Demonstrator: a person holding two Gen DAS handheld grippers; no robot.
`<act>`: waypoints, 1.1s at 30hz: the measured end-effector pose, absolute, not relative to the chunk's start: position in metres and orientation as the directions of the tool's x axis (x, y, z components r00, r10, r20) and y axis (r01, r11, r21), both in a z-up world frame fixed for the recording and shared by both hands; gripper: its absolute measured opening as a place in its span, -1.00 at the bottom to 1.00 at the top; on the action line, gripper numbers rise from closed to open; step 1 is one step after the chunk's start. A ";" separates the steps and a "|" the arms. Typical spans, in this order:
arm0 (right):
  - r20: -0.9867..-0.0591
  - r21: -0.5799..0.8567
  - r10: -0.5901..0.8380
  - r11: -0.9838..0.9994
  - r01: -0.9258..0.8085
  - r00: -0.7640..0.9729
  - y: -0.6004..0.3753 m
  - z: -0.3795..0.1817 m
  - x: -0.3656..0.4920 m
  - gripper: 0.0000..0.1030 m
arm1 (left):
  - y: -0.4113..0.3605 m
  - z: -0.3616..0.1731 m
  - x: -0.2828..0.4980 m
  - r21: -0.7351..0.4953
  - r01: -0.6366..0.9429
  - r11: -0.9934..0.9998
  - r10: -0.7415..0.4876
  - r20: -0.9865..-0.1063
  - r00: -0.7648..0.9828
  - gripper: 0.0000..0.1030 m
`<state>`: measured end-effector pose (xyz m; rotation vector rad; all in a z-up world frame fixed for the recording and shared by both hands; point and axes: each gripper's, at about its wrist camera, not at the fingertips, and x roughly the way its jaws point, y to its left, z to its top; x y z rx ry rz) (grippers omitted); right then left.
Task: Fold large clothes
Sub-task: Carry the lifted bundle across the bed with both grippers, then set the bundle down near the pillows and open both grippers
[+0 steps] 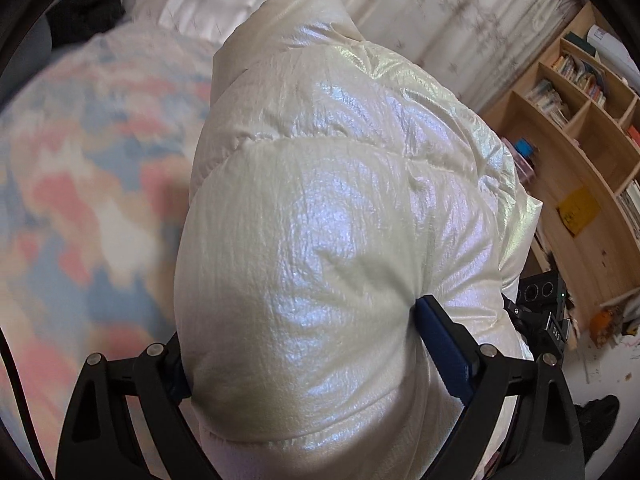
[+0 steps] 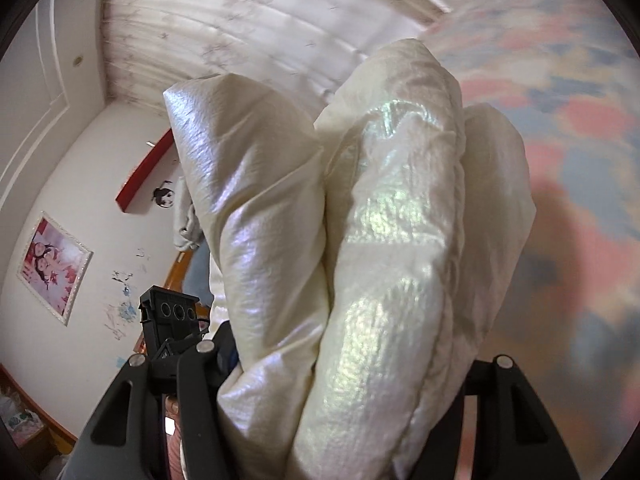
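A shiny cream-white puffer jacket [image 1: 340, 200] fills the left wrist view. My left gripper [image 1: 308, 360] is shut on a thick quilted fold of it; the blue pad of one finger [image 1: 440, 348] presses into the fabric and the other finger is mostly hidden behind the jacket. In the right wrist view the same jacket [image 2: 380, 240] bulges up in several puffy folds. My right gripper [image 2: 340, 392] is shut on a bunch of it, with the fingertips buried in fabric. The jacket is held up above the bed.
A bed cover [image 1: 80, 200] with a pink, blue and cream pattern lies to the left and also shows in the right wrist view [image 2: 560, 160]. A wooden bookshelf [image 1: 580, 140] stands at right. Curtains [image 2: 260, 32] hang behind. The other gripper's body [image 2: 168, 320] shows low left.
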<state>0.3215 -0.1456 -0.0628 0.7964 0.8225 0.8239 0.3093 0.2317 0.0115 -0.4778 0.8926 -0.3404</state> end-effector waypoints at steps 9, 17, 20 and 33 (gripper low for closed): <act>-0.237 0.872 0.867 0.389 -0.297 0.439 -0.032 -0.118 0.468 0.12 | 0.339 -0.033 0.444 -0.481 0.070 0.874 -0.422 -0.678 0.602 0.81; -0.337 0.849 0.830 0.472 -0.238 0.444 0.007 -0.195 0.537 0.17 | 0.388 -0.135 0.504 -0.500 -0.007 0.866 -0.403 -0.706 0.583 0.83; -0.326 0.851 0.821 0.471 -0.232 0.469 0.018 -0.215 0.540 0.37 | 0.406 -0.151 0.498 -0.541 -0.023 0.840 -0.403 -0.653 0.641 0.95; -0.498 0.739 0.730 0.640 -0.211 0.468 0.012 -0.163 0.501 0.68 | 0.364 -0.075 0.427 -0.307 -0.092 0.947 -0.154 -0.688 0.709 0.99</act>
